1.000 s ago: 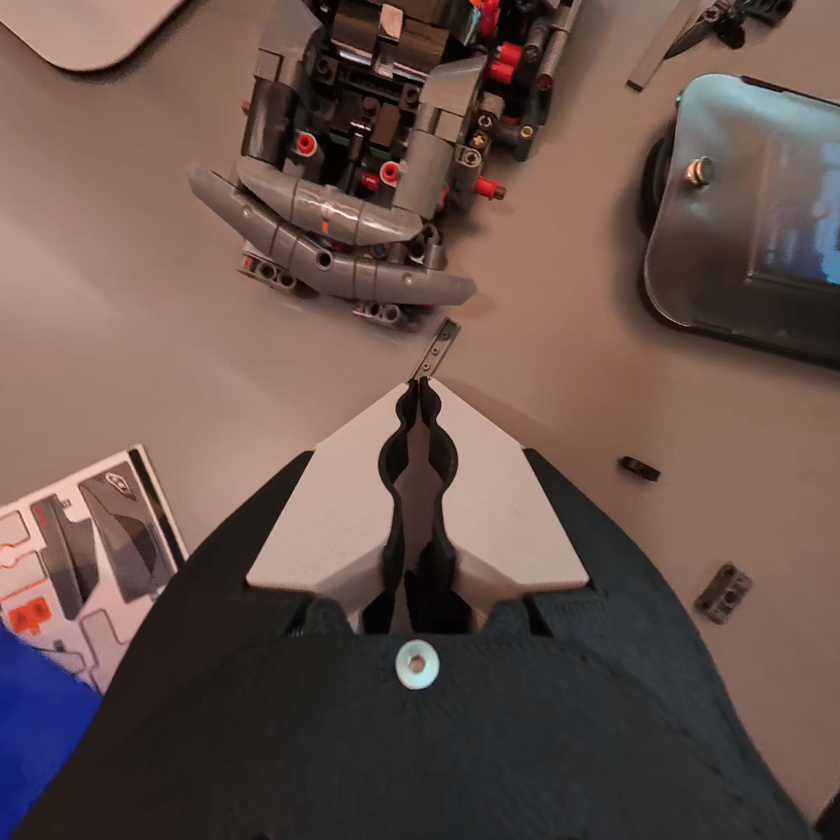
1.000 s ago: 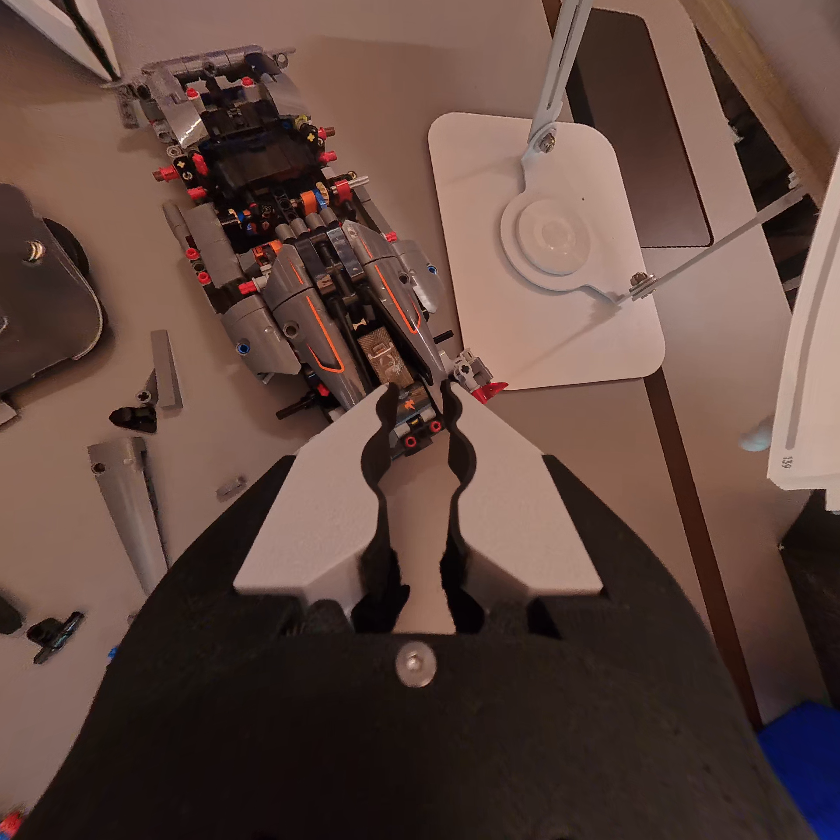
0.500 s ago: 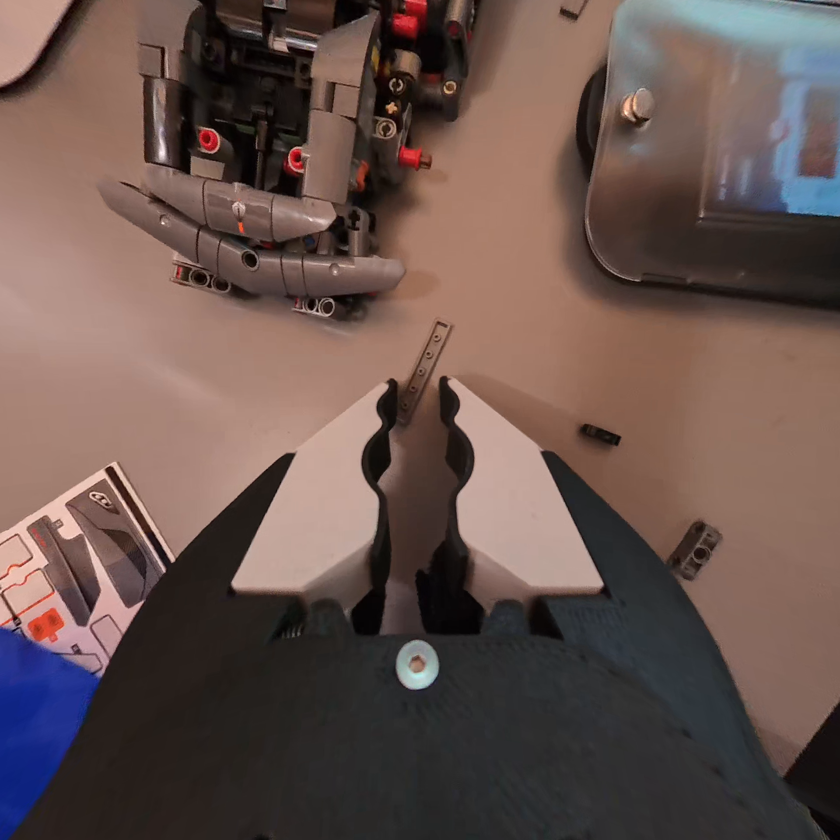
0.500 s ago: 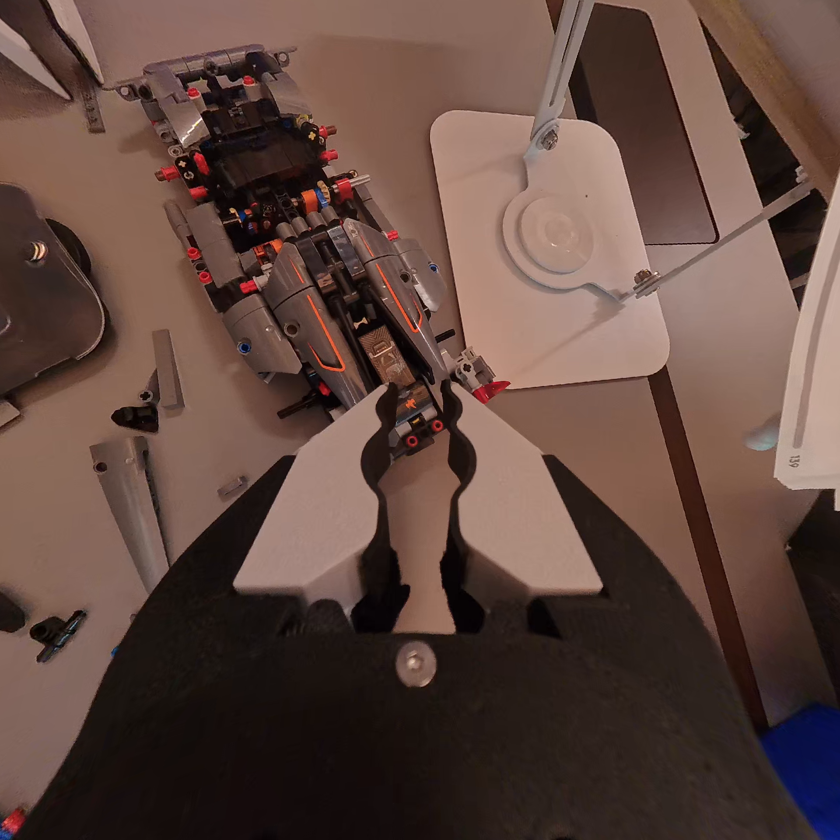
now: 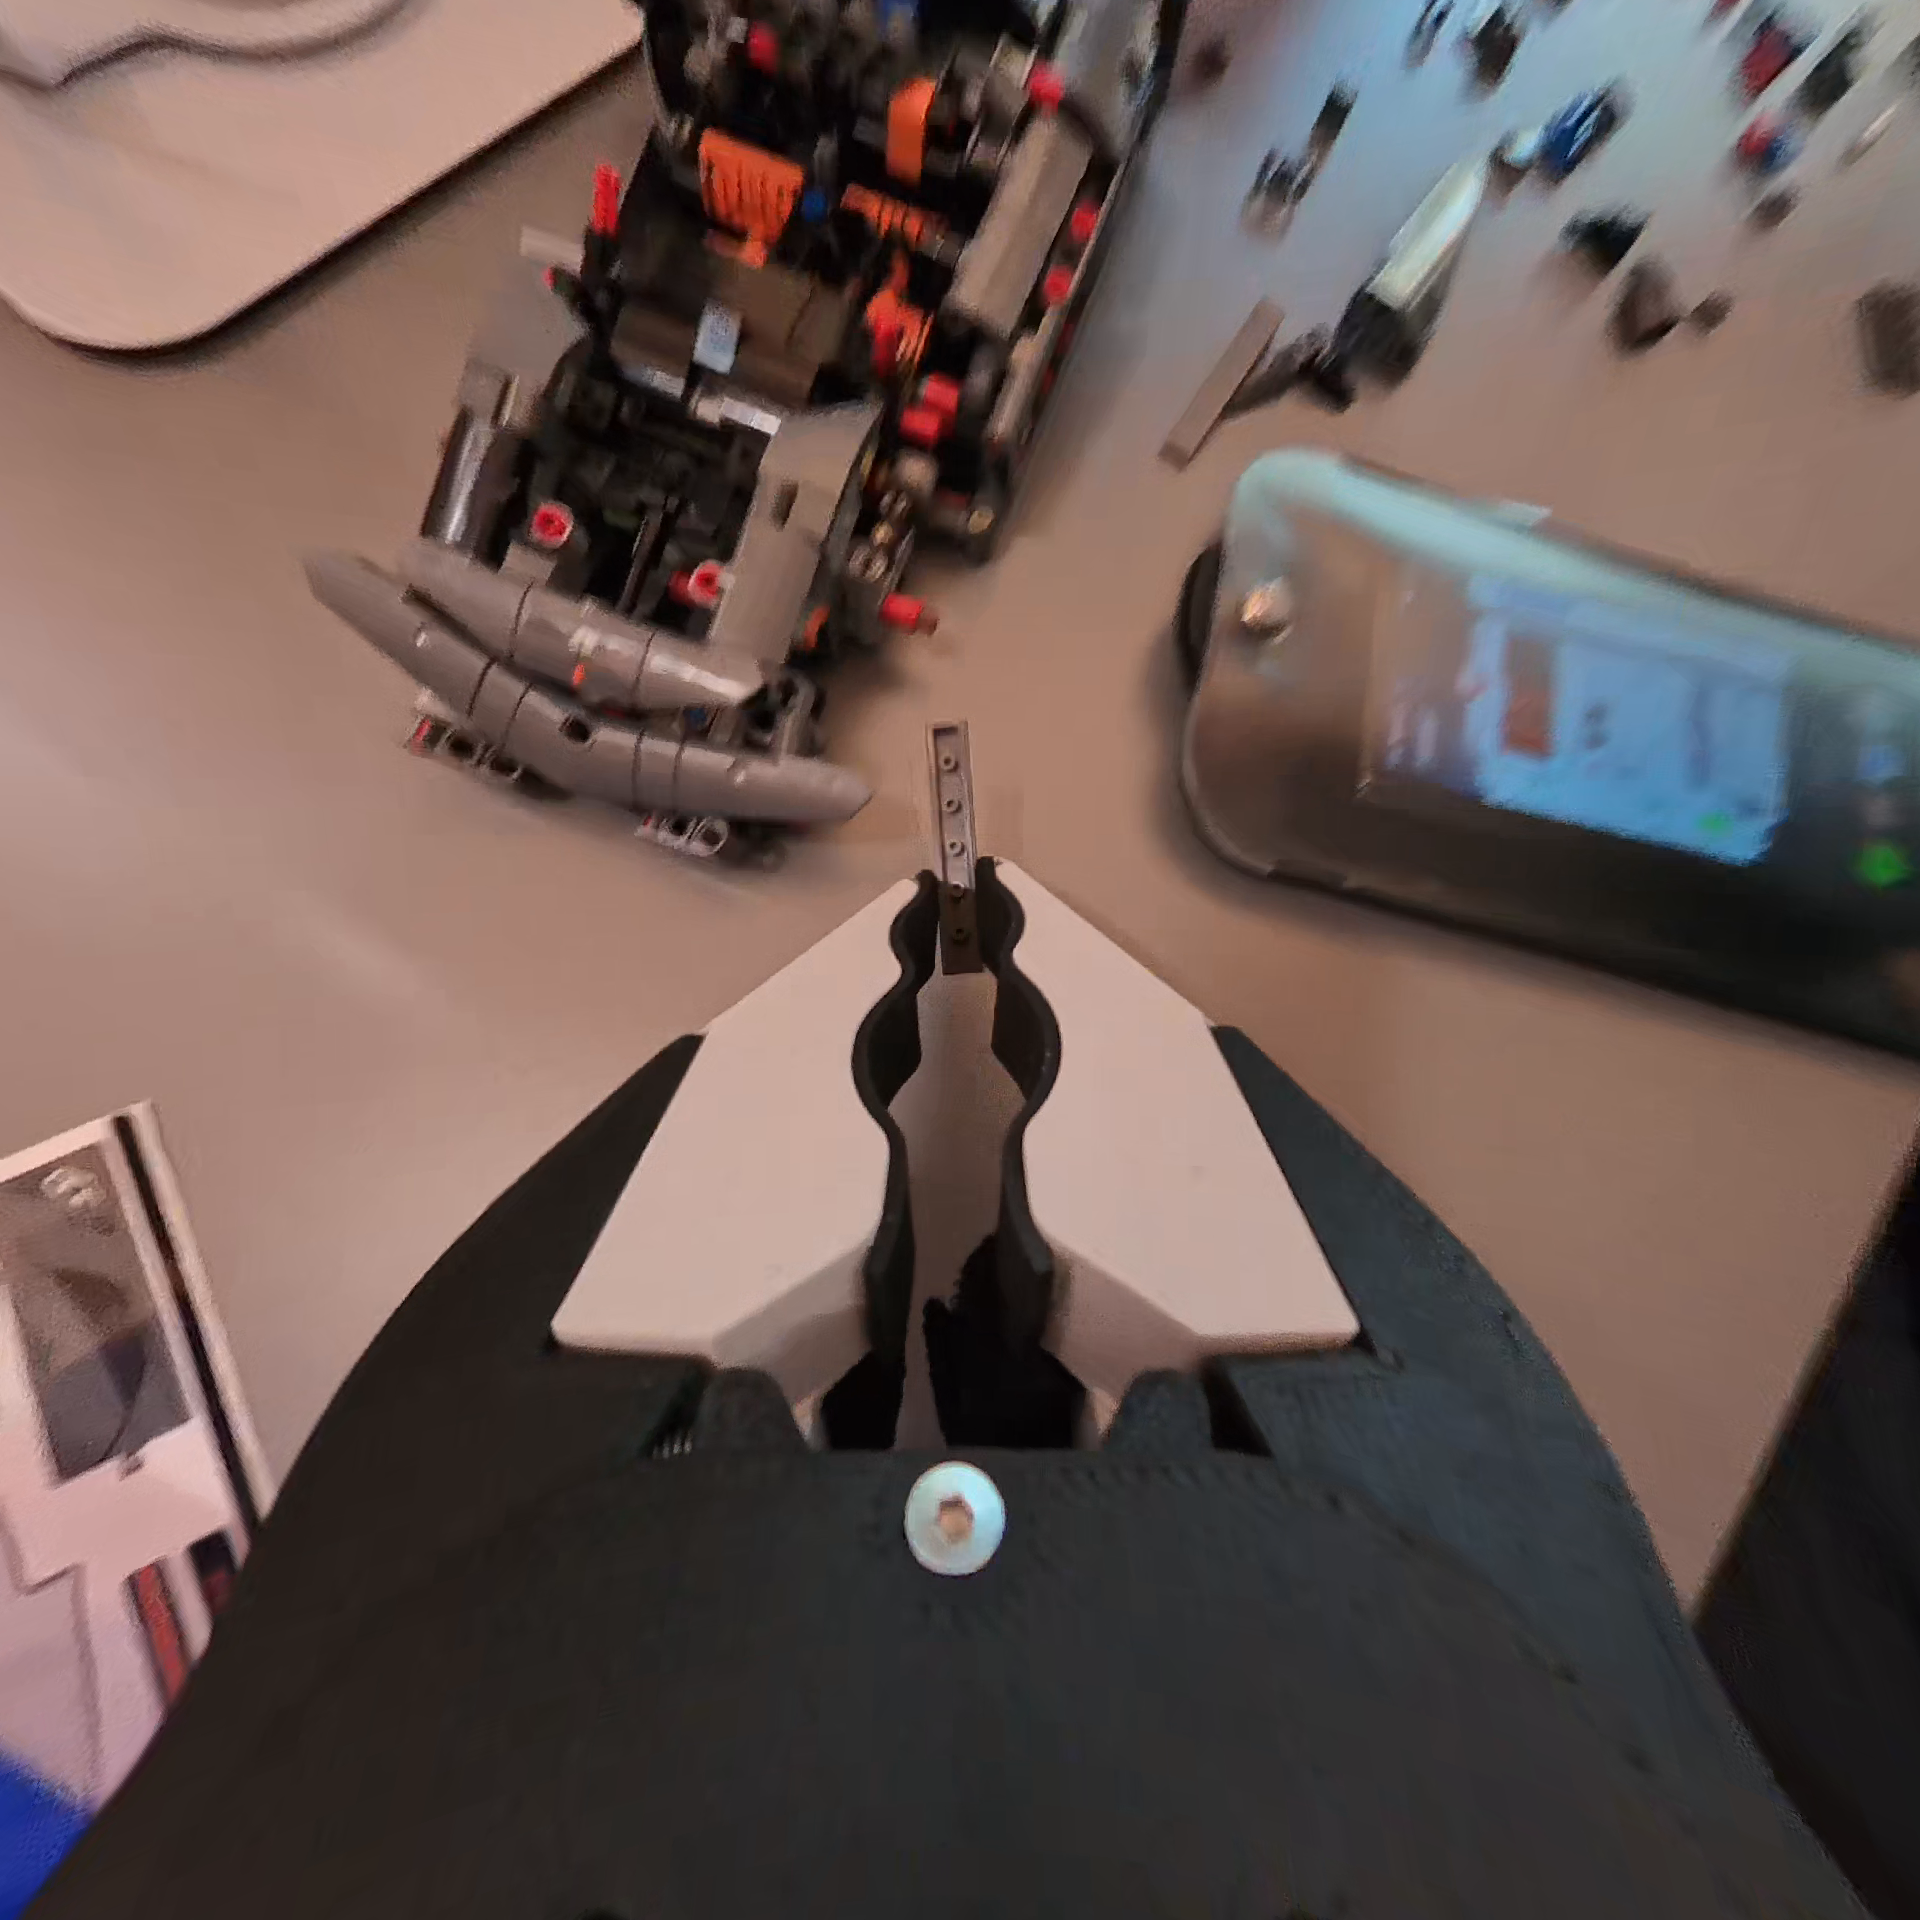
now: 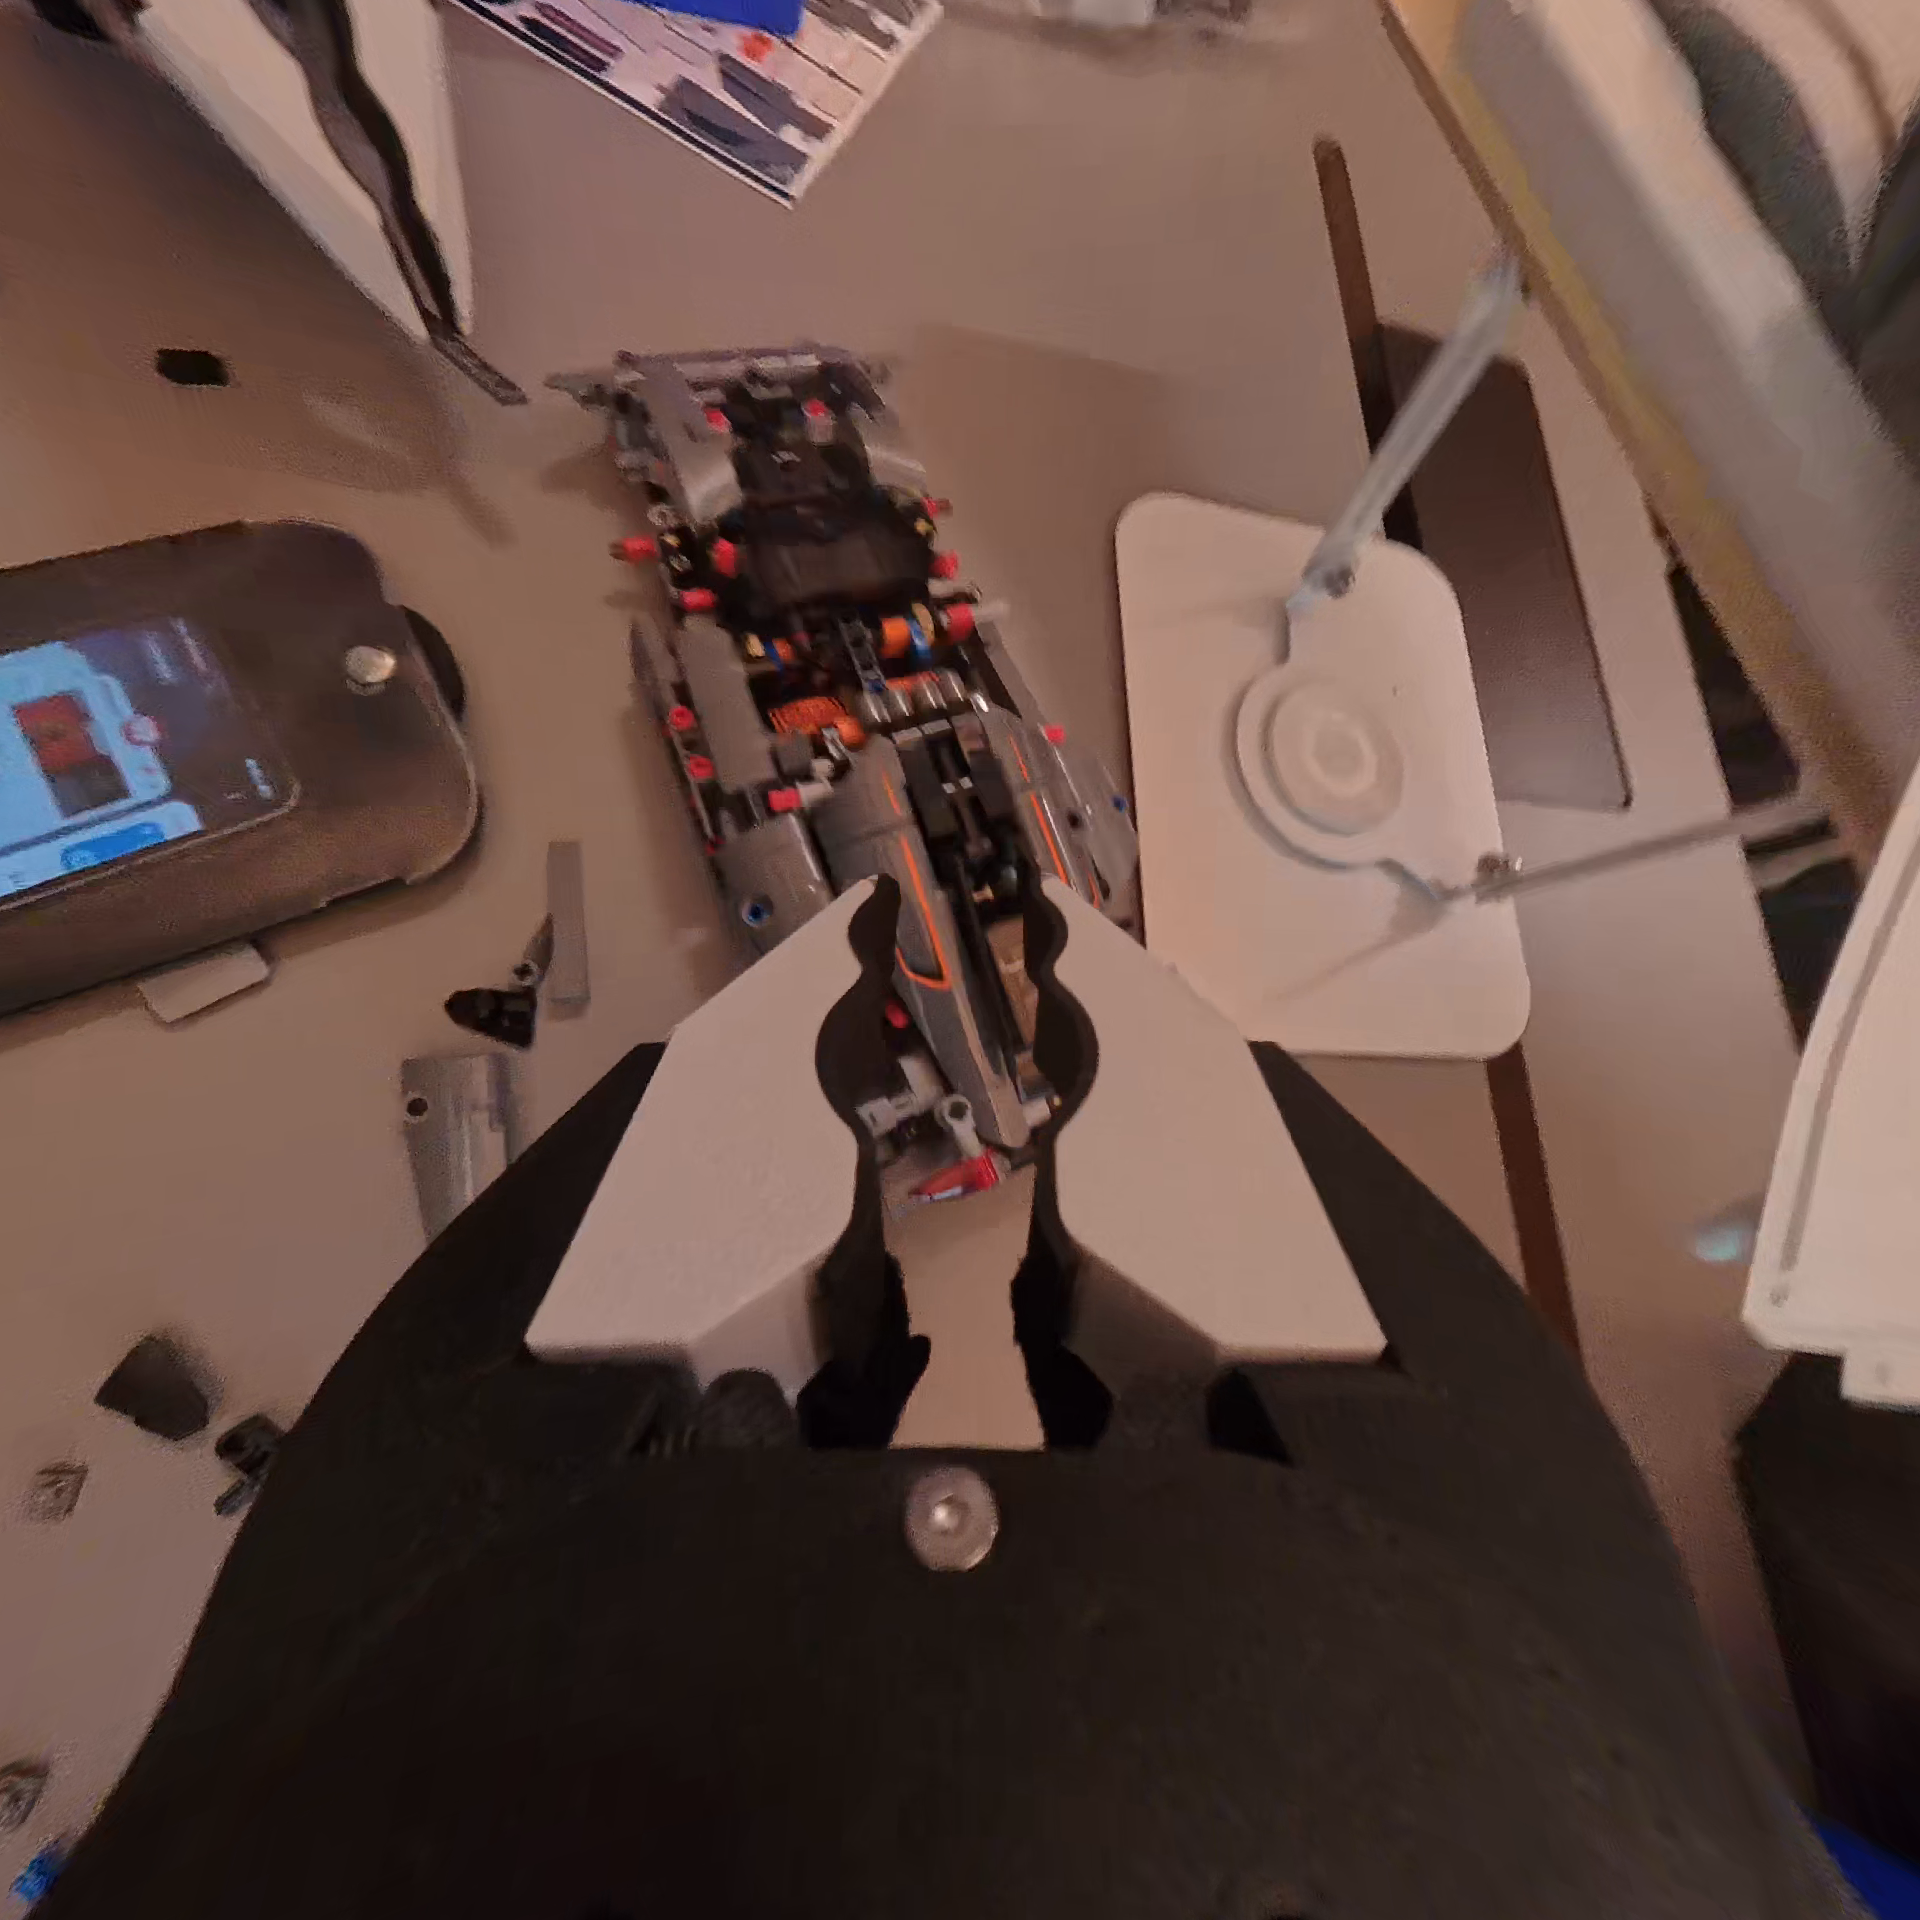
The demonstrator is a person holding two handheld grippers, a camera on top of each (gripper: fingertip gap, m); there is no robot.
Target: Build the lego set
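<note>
the left gripper (image 5: 956,883) pinches a thin grey studded strip (image 5: 953,805) between wavy black pads. the right gripper (image 6: 961,899) hangs released over the angular plastic car model (image 6: 831,686) on the smooth desk (image 6: 1039,291).

Black bodies, white wavy-edged fingers (image 5: 790,1101)

**Much of the bench lost to blur and framing**

The loose parts (image 5: 1621,156) at the far right of the left wrist view were smeared past telling. The car model (image 5: 769,416) ran off the top edge there. The right gripper's fingers (image 6: 790,1091) hid the model's near flanks. The sticker sheet (image 5: 94,1351) was cut by the left edge.
</note>
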